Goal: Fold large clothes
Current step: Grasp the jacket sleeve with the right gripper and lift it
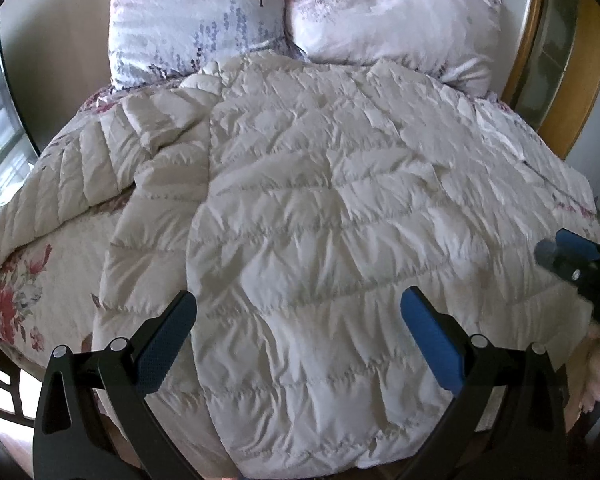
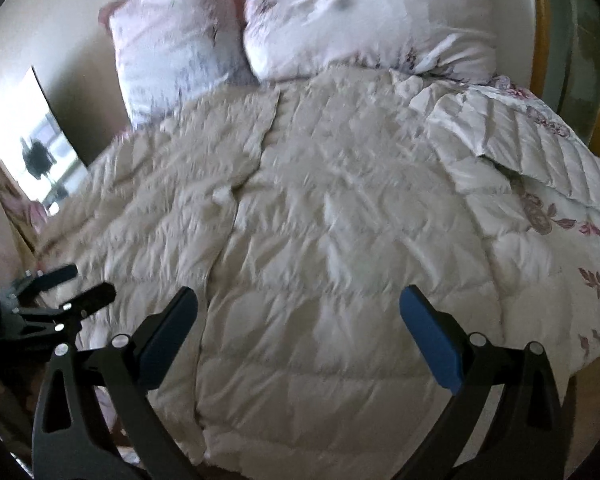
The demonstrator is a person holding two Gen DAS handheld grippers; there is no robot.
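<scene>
Cream quilted puffer jacket [image 1: 320,208] is being displayed spread flat on a floral bedspread [image 1: 16,300] below two pillows, while both the left gripper [image 1: 298,336] and right gripper [image 2: 298,336] are being held released above its hem, where slippery padding is judged likely to escape a shallow pinch.

Home bedroom: bed [image 1: 40,280] with floral bedspread, two pillows [image 1: 196,20], wooden headboard [image 1: 580,80].

Nothing readable anywhere here, no labels, brand names or numbers on the jacket [image 1: 320,220], the pillows [image 1: 196,20] or the bedspread [image 1: 32,280].
</scene>
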